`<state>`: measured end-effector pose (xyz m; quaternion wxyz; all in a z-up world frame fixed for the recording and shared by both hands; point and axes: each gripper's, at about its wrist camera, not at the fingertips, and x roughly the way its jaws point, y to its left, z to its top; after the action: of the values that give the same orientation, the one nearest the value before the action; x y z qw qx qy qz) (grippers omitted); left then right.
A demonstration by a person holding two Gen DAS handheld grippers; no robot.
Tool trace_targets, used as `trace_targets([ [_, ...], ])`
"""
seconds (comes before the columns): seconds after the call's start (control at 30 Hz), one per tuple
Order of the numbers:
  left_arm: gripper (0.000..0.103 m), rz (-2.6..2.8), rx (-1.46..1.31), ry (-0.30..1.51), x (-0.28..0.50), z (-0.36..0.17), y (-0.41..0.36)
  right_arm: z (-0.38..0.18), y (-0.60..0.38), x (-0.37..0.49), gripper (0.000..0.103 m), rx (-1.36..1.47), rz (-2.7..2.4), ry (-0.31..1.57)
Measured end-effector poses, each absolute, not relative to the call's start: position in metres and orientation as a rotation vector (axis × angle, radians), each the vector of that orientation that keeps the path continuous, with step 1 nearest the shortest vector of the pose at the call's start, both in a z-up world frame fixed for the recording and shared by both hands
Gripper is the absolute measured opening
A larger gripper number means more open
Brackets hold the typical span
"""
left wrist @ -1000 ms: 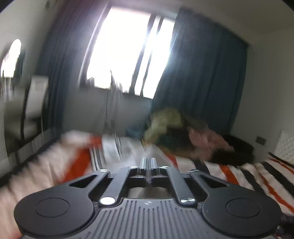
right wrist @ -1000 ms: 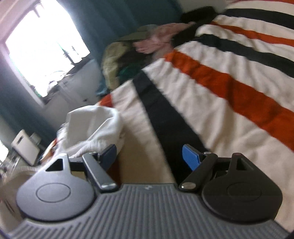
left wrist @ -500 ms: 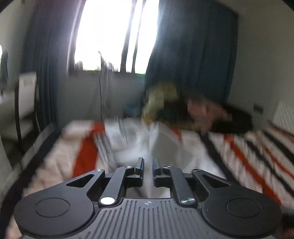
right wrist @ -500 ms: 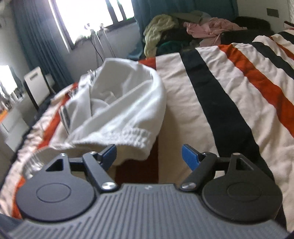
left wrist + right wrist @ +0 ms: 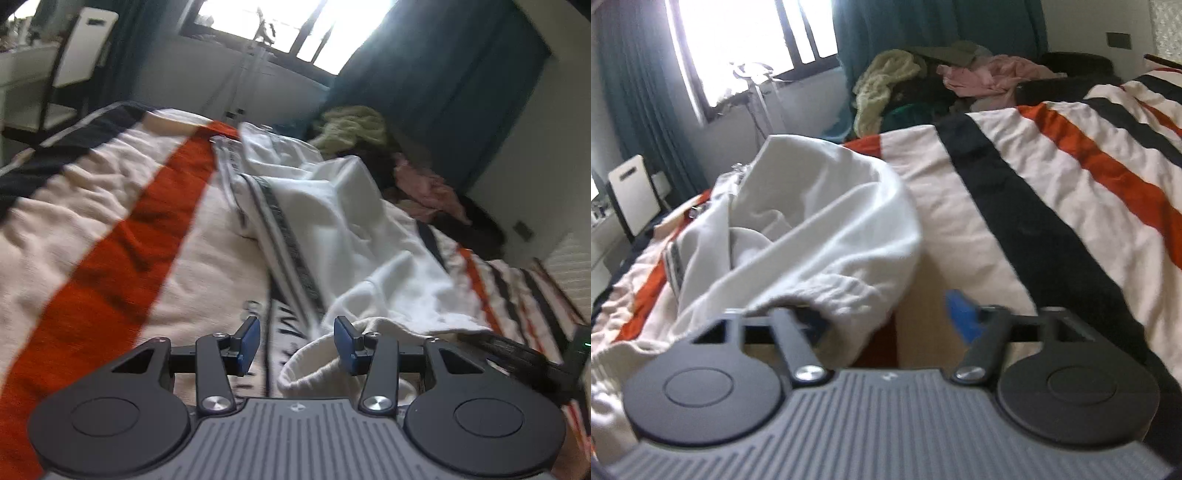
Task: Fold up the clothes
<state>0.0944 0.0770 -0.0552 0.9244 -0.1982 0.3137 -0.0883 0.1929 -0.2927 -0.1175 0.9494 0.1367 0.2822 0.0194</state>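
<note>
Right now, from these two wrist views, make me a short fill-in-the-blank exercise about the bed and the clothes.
1. The white garment lies on a bedspread striped cream, black and ____.
2. The pink clothing in the far pile lies to the ____ of the yellow-green clothing.
3. The left claw has pads coloured ____.

Missing words: orange; right; blue

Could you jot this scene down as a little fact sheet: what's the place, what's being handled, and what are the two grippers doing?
Place: bed with striped blanket
Item handled: white garment, rumpled, not yet folded
Left gripper: jaws opening, garment edge between them, pads not pressing
Right gripper: jaws closing around the garment's gathered hem
Background: pile of clothes, window, dark curtains
</note>
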Motion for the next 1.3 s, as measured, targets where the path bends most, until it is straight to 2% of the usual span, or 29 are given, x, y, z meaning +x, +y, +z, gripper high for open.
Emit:
trace_targets([
  [0.03,0.051,-0.194,-0.406,0.637,0.094,-0.056,0.075,-0.117,-0.289,0.193,0.023,0.270,0.043,0.563],
  [0.17,0.055,-0.249,-0.377,0.619,0.094,-0.058,0.063,-0.093,-0.279,0.176,0.014,0.144,-0.024,0.409],
  [0.37,0.059,-0.432,-0.299,0.635,0.077,-0.061,0.028,-0.055,-0.305,0.147,0.013,0.271,-0.088,0.248],
  [0.6,0.061,-0.566,-0.121,0.685,0.051,-0.073,-0.025,-0.052,-0.325,0.135,0.013,0.385,-0.096,0.273],
  [0.67,0.064,-0.522,-0.099,0.739,0.049,-0.083,-0.036,-0.050,-0.327,0.130,0.013,0.392,-0.103,0.258],
  [0.73,0.071,-0.468,-0.092,0.812,0.050,-0.098,-0.044,-0.046,-0.329,0.124,0.013,0.392,-0.115,0.230],
  [0.8,0.072,-0.426,-0.067,0.852,0.044,-0.108,-0.053,-0.042,-0.331,0.118,0.013,0.392,-0.127,0.203],
  [0.9,0.086,-0.318,-0.033,0.847,0.025,-0.118,-0.068,-0.036,-0.333,0.109,0.012,0.364,-0.168,0.142],
  [1.0,0.086,-0.239,-0.009,0.822,-0.002,-0.130,-0.084,-0.033,-0.333,0.102,0.012,0.332,-0.207,0.101],
  [1.1,0.079,-0.168,-0.029,0.781,-0.015,-0.133,-0.091,-0.033,-0.333,0.101,0.012,0.316,-0.217,0.105],
  [1.17,0.067,-0.146,-0.104,0.774,-0.011,-0.126,-0.079,-0.034,-0.335,0.101,0.012,0.313,-0.228,0.117],
  [1.23,0.042,-0.132,-0.198,0.763,-0.002,-0.116,-0.058,-0.036,-0.341,0.102,0.012,0.331,-0.235,0.147],
  [1.27,0.036,-0.128,-0.245,0.755,0.003,-0.110,-0.047,-0.038,-0.345,0.104,0.012,0.344,-0.236,0.169],
  [1.3,0.021,-0.123,-0.289,0.739,0.010,-0.104,-0.036,-0.041,-0.348,0.107,0.012,0.355,-0.234,0.199],
])
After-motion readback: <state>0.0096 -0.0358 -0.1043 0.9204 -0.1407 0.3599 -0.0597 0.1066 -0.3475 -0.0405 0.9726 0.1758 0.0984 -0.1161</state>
